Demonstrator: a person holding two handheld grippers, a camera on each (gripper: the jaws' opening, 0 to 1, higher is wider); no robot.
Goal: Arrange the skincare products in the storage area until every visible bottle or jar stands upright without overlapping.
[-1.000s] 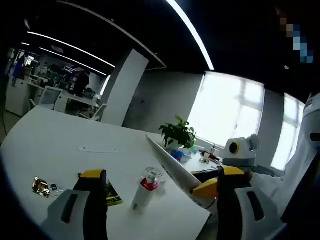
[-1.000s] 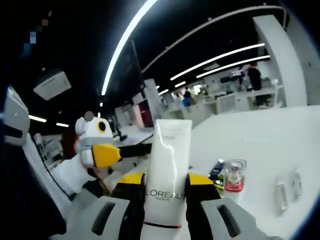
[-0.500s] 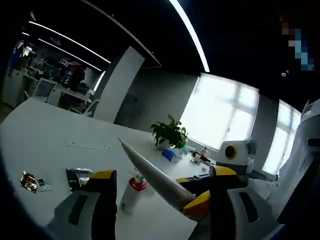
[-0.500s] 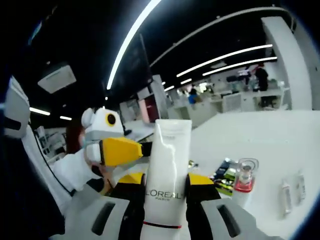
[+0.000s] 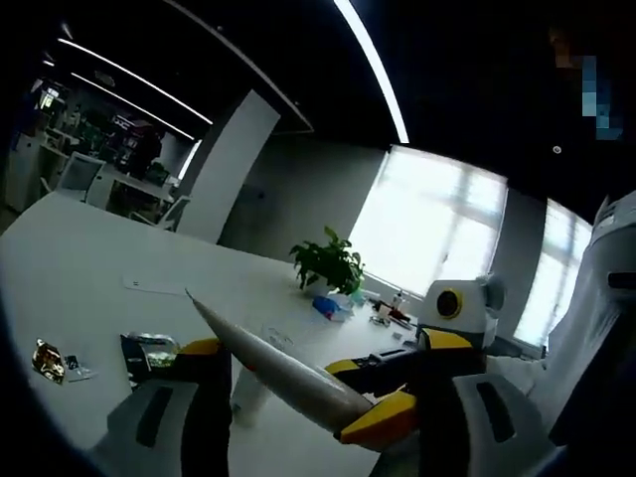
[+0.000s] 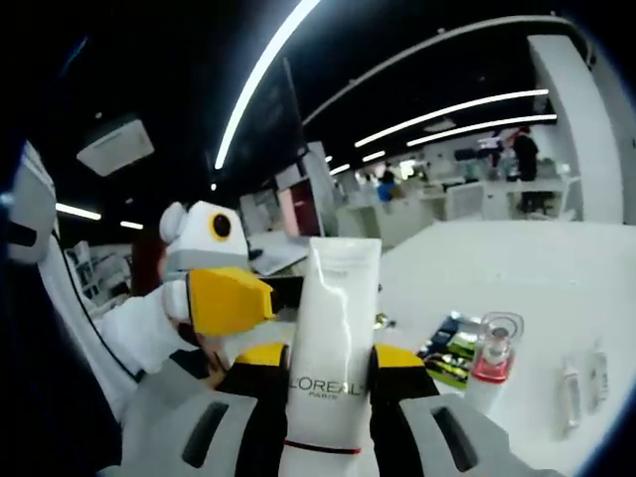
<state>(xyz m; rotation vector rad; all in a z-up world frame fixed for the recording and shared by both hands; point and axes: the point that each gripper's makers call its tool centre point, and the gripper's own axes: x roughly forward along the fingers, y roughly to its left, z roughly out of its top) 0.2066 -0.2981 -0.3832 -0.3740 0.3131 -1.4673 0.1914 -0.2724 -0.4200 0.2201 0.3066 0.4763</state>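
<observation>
A: What's changed, left to right?

B: The left gripper point(image 6: 231, 298) has closed in on the white tube point(image 6: 333, 348); its fingers look parted.

A: And the tube?

B: Off the worktop point(image 6: 517, 268), clenched in the right gripper point(image 6: 324, 383). The red-collared bottle point(image 6: 490, 363) stands upright, probably a handover next.

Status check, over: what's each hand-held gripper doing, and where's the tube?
Right hand-held gripper shut on white L'Oreal tube, held above the table. Left hand-held gripper open, empty, beside it. Pump bottle upright on table, clear of both.
</observation>
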